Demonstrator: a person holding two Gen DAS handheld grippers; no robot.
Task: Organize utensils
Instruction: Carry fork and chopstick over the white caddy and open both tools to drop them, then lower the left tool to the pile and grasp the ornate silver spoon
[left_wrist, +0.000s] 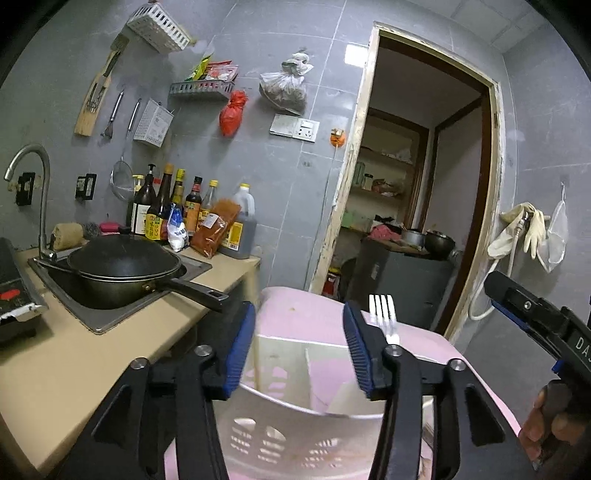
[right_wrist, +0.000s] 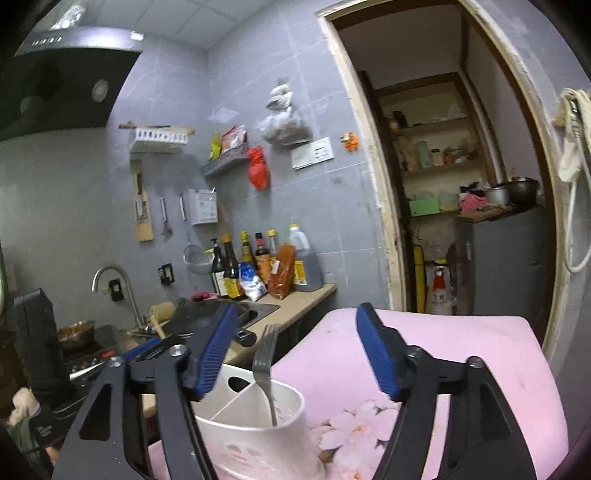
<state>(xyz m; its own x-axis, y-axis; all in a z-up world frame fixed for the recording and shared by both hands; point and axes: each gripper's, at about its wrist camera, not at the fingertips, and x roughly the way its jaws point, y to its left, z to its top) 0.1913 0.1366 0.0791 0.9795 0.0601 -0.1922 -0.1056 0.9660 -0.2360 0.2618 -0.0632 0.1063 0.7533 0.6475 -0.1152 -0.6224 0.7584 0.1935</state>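
Grey-tiled kitchen, pink table (right_wrist: 461, 354). Fork (right_wrist: 265, 363) stands in holder (right_wrist: 255, 435): rigid, light, slippery; grasp mid-handle. Both grippers' jaws spread, empty.

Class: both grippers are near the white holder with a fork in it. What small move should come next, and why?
Probably draw the right gripper back to fetch another utensil: it is open and holds nothing, and the fork already stands in the holder.

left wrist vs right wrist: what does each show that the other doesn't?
Left wrist only: the right gripper at the frame edge, and rubber gloves hung right of the doorway.

Right wrist only: the range hood and the flower print on the pink surface.

Both: fork standing tines-up in the white divided holder, pan in the sink, bottles, doorway. Both grippers open.
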